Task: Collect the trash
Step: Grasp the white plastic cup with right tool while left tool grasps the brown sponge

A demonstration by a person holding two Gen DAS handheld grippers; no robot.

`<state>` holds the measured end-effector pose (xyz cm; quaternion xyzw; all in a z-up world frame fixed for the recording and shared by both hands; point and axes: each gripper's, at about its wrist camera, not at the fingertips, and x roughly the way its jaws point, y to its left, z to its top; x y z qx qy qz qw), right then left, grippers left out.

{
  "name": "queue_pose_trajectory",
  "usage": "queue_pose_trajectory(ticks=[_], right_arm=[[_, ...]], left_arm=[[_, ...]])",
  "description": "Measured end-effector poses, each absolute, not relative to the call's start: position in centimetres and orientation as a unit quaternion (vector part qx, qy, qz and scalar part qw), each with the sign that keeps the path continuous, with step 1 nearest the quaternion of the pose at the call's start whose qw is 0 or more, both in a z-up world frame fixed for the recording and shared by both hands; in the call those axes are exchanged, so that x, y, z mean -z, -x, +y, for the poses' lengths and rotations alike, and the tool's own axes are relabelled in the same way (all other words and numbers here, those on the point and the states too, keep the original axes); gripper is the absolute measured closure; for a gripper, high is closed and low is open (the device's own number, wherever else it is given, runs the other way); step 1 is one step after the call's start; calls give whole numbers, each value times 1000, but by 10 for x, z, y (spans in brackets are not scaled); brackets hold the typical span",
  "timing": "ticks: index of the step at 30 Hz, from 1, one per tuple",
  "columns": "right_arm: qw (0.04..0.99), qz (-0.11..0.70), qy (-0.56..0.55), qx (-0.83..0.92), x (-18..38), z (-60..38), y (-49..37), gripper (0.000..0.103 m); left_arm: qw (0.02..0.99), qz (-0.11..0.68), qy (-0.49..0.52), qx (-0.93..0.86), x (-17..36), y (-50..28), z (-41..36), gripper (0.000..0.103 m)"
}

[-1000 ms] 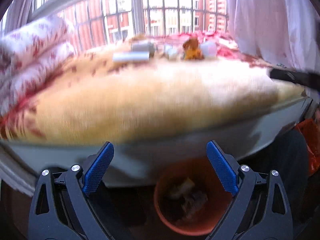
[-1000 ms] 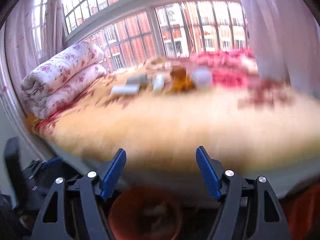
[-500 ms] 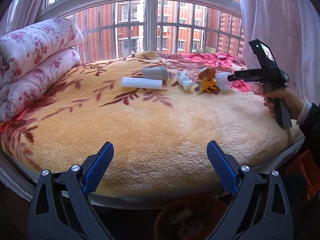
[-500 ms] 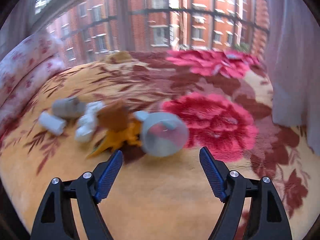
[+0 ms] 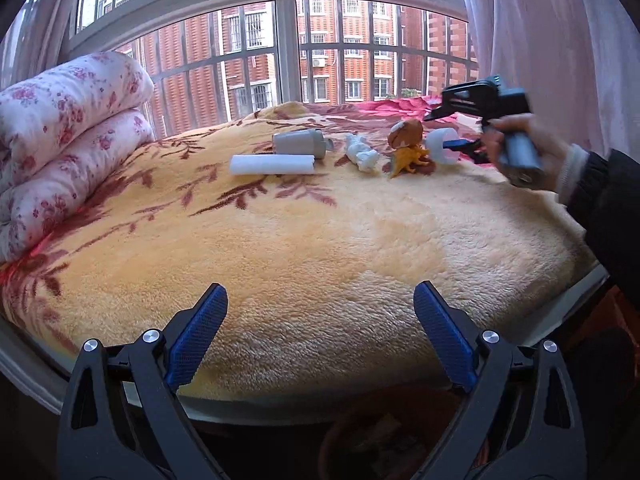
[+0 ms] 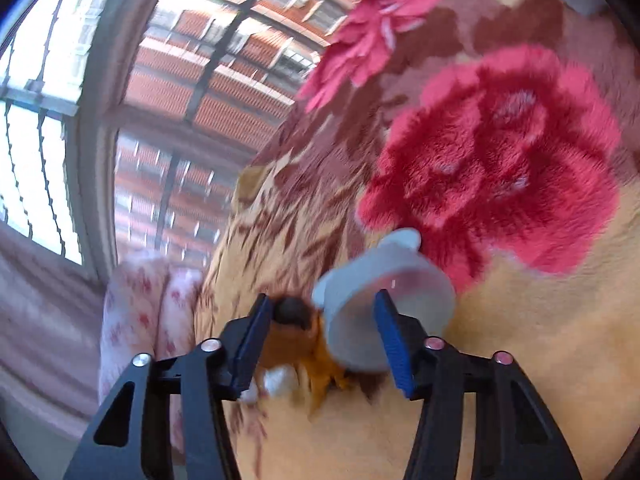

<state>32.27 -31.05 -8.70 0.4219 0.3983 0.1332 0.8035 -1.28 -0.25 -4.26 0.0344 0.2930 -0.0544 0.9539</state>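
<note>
Closing around the clear plastic cup [image 6: 384, 300] at the far right of the blanket [image 5: 320, 248], the right gripper [image 6: 324, 336] also brackets the orange toy [image 6: 296, 344], so it may grab both, while the left gripper [image 5: 320, 336] hangs released near the bed's edge.

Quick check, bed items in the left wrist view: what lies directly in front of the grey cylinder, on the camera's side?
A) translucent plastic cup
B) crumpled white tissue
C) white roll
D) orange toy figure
C: the white roll lies lengthwise just in front of the grey cylinder; the crumpled white tissue, orange toy figure and translucent plastic cup sit further right.
</note>
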Motion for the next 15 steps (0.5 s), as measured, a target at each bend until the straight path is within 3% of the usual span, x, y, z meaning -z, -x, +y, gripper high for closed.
queue_pose_trajectory(ticks=[2, 5, 8, 15], right_arm=[[793, 402, -445, -109, 96, -309, -333, 94], [787, 391, -466, -101, 97, -313, -324, 96], [834, 359, -403, -113, 66, -317, -287, 96], [908, 248, -308, -135, 19, -348, -129, 96]], left_arm=[[953, 296, -34, 55, 43, 12, -2, 11], [955, 289, -44, 53, 38, 8, -5, 11], [956, 279, -62, 67, 23, -6, -14, 11], [940, 302, -71, 140, -17, -111, -73, 9]])
